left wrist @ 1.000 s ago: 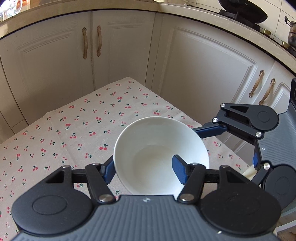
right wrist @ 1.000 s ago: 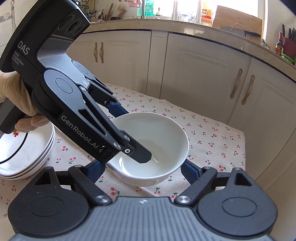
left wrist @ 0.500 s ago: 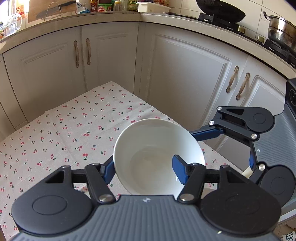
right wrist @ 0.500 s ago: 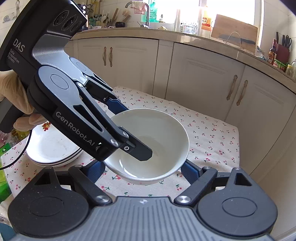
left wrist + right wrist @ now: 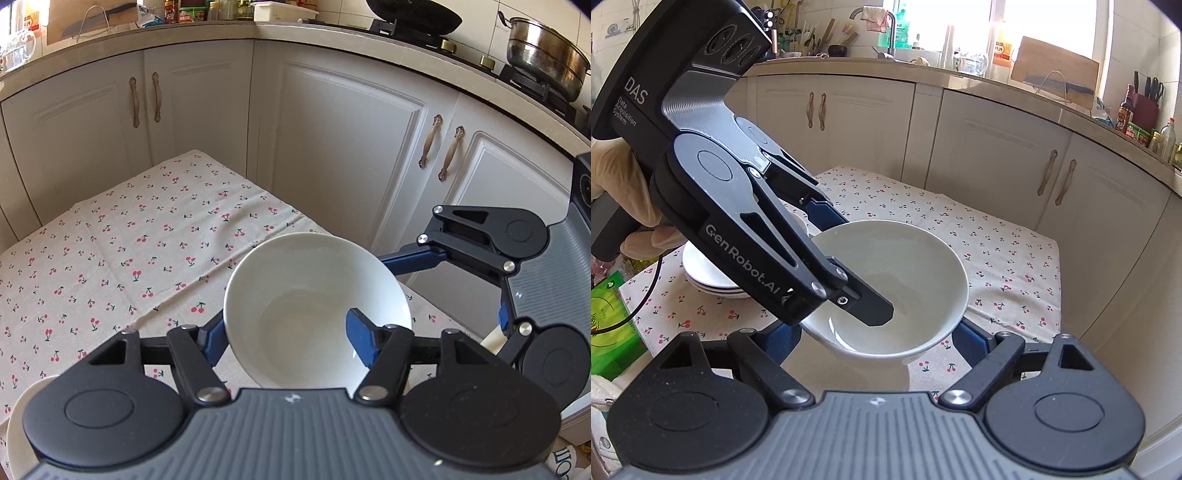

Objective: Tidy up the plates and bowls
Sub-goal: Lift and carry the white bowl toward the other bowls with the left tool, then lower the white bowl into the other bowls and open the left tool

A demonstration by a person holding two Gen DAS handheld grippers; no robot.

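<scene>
The bowl's point(image 5: 317, 314) near rim and base are hidden behind the left hand-held gripper point(image 5: 291, 338) body in the left wrist view, and in the right wrist view the left hand-held gripper point(image 5: 849, 266) covers part of the stack of plates point(image 5: 705, 266) on the table point(image 5: 1015, 258); a gloved hand point(image 5: 624, 192) behind it is cut off at the frame edge. The white bowl point(image 5: 897, 288) is held up above the cherry-print cloth, between both tools. The left hand-held gripper pinches the bowl's wall, one finger inside and one outside, its jaws just beginning to open though the pads still appear to touch. The right hand-held gripper point(image 5: 875, 339) sits half wide with its blue fingers either side of the bowl's lower body; whether they press on it is hard to tell. Compared with a second ago, the bowl and both tools have pulled back from the cabinets: more worktop, a pan and a pot point(image 5: 543, 51) now show above.
</scene>
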